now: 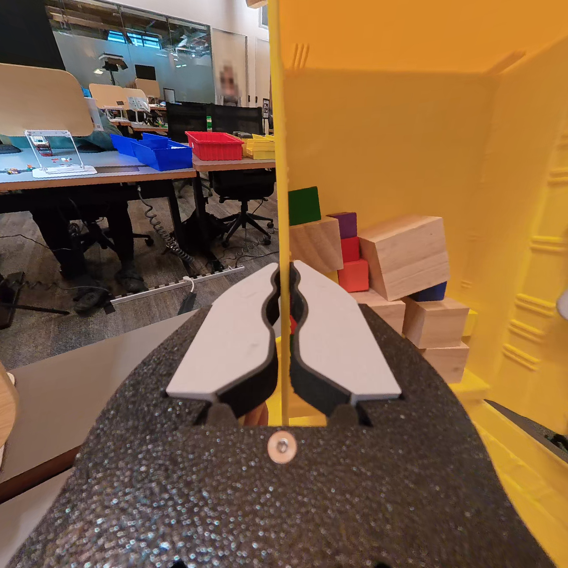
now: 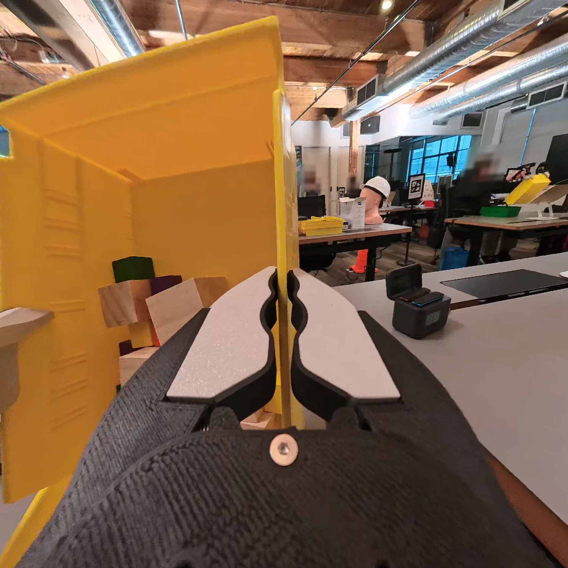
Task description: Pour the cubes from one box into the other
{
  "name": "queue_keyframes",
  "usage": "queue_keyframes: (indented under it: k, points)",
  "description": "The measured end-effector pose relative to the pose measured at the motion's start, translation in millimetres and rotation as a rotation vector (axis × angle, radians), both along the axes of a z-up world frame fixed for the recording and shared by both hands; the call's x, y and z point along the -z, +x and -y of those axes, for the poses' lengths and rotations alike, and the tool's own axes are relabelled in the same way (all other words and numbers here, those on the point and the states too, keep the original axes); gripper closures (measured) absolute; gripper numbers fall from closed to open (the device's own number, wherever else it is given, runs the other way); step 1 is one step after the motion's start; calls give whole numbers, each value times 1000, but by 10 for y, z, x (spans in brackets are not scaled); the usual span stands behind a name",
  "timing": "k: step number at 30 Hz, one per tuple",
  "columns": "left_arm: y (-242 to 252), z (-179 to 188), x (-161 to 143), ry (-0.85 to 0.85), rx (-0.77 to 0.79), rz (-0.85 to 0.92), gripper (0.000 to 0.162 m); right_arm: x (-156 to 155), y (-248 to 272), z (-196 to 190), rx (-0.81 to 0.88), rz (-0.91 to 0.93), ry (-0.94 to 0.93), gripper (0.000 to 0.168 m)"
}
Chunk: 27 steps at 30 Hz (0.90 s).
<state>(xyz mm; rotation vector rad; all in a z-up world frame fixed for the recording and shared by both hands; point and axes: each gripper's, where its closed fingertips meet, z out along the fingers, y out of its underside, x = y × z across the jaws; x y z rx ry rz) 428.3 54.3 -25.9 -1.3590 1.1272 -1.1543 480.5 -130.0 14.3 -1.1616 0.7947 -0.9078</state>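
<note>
A yellow plastic box [image 1: 399, 123] is held tipped up off the table, its inside facing both cameras. My left gripper [image 1: 284, 267] is shut on its left wall. My right gripper [image 2: 282, 273] is shut on its right wall [image 2: 281, 184]. Several cubes lie piled in the low end of the box: large plain wooden ones [image 1: 402, 255], small green [image 1: 304, 206], purple [image 1: 347, 224], red [image 1: 353, 273] and blue [image 1: 430, 292] ones. The pile also shows in the right wrist view [image 2: 172, 307]. The other gripper's finger tip shows at the left edge of the right wrist view [image 2: 21, 322]. The second box is not in view.
The grey table [image 2: 461, 368] extends right, bearing a dark open case [image 2: 421, 310] and a black mat [image 2: 504, 285]. Behind are other desks with blue [image 1: 163, 153], red [image 1: 215, 144] and yellow bins [image 2: 321, 226], office chairs and people.
</note>
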Motion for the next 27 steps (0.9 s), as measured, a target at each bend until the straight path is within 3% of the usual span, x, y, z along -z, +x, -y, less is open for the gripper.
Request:
queue_keyframes:
  k: [12,27]
  points:
    - [-33,11,63,-47,43,52,160,-9,-46,-32,-120,-11,73,160]
    - [33,30,53,-27,88,87,159,-61,-32,-10,-125,85,81,160]
